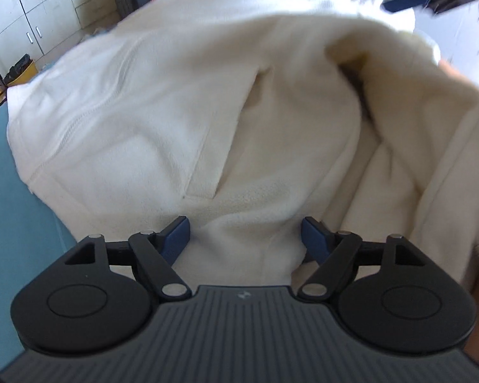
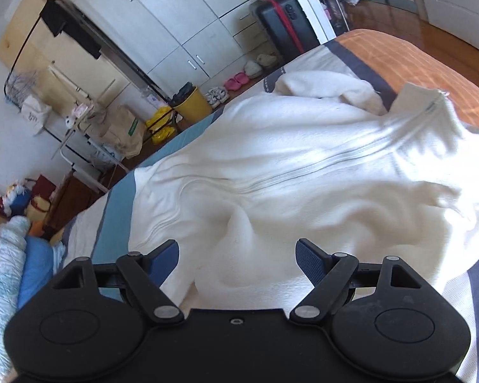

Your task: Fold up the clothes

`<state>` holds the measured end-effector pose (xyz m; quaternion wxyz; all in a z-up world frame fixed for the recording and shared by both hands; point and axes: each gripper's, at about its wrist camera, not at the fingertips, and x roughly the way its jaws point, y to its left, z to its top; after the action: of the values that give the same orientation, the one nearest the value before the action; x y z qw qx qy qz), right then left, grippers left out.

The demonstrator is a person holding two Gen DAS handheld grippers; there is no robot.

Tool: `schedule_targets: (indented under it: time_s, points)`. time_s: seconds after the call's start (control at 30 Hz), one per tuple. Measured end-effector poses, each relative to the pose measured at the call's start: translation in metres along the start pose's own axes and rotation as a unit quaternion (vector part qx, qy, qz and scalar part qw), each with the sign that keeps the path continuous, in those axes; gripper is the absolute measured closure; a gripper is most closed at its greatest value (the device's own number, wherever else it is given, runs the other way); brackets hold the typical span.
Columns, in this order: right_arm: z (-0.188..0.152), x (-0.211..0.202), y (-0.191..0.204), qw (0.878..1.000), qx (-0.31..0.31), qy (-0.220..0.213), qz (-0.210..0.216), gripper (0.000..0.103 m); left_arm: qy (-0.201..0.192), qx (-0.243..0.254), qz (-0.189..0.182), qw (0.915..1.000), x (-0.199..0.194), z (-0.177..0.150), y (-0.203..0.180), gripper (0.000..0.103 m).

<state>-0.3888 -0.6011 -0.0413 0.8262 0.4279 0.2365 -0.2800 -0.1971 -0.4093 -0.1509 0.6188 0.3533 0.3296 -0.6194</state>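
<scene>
A cream fleece zip jacket point(image 2: 303, 175) lies spread front-up on the bed, its zipper point(image 2: 319, 169) running toward the collar point(image 2: 431, 102) at the right. One sleeve point(image 2: 322, 89) is bunched at the far side. My right gripper point(image 2: 236, 252) hovers open over the jacket's hem end, with fleece below its jaws but not pinched. In the left wrist view the jacket point(image 1: 207, 111) fills the frame, with a slit pocket point(image 1: 226, 134) and a lifted fold at the right. My left gripper point(image 1: 244, 233) is open just above the fleece, with nothing pressed between its pads.
The bed cover is blue point(image 1: 9, 207) at one side and orange point(image 2: 415, 60) at the far end. Beyond the bed stand a yellow bin point(image 2: 191, 102), a black suitcase point(image 2: 284, 22) and a wardrobe point(image 2: 175, 22). A quilted blue bundle point(image 2: 3, 271) lies at the left.
</scene>
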Motion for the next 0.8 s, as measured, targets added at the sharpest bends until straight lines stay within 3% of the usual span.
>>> schedule_targets:
  time_s: [0.1,0.17,0.2,0.3,0.43,0.47,0.57,0.6,0.67,0.73,0.77,0.8]
  points:
    - [0.001,-0.009,-0.009,1.000,0.022,-0.008,-0.001,0.019,-0.012,-0.020,0.030,0.9993,-0.004,0.000,0.007,0.024]
    - [0.001,-0.013,-0.015,0.999,0.031,-0.011,-0.003,0.019,-0.033,-0.055,0.045,0.9969,-0.017,0.000,0.019,0.059]
    - [0.001,-0.015,-0.017,0.999,0.035,-0.012,-0.006,0.019,-0.047,-0.075,0.041,0.9952,-0.026,0.000,0.025,0.098]
    - [0.005,-0.016,-0.027,0.997,0.042,-0.031,-0.052,0.019,-0.138,-0.098,0.100,0.9805,-0.071,0.004,0.036,0.098]
    - [0.017,-0.014,-0.047,0.989,0.046,-0.051,-0.131,0.019,-0.246,-0.120,0.196,0.9417,-0.145,0.011,0.051,0.098]
    - [0.020,-0.014,-0.053,0.987,0.052,-0.054,-0.143,0.019,-0.262,-0.145,0.200,0.9330,-0.164,0.008,0.058,0.098]
    - [0.024,-0.017,-0.065,0.980,0.066,-0.066,-0.177,0.019,-0.264,-0.216,0.200,0.9185,-0.198,-0.013,0.077,0.098]
    - [0.024,-0.019,-0.066,0.978,0.066,-0.068,-0.185,0.019,-0.240,-0.230,0.202,0.9211,-0.196,-0.020,0.081,0.098]
    - [0.024,-0.023,-0.067,0.977,0.062,-0.066,-0.194,0.019,-0.154,-0.241,0.211,0.9347,-0.171,-0.032,0.089,0.098]
    - [0.025,-0.028,-0.071,0.974,0.066,-0.064,-0.207,0.019,-0.019,-0.203,0.201,0.9583,-0.130,-0.042,0.088,0.097]
    - [0.026,-0.031,-0.075,0.972,0.073,-0.062,-0.216,0.019,0.026,-0.188,0.195,0.9623,-0.113,-0.046,0.087,0.097]
    - [0.026,-0.031,-0.081,0.969,0.085,-0.055,-0.227,0.019,0.046,-0.185,0.192,0.9626,-0.100,-0.048,0.087,0.096]
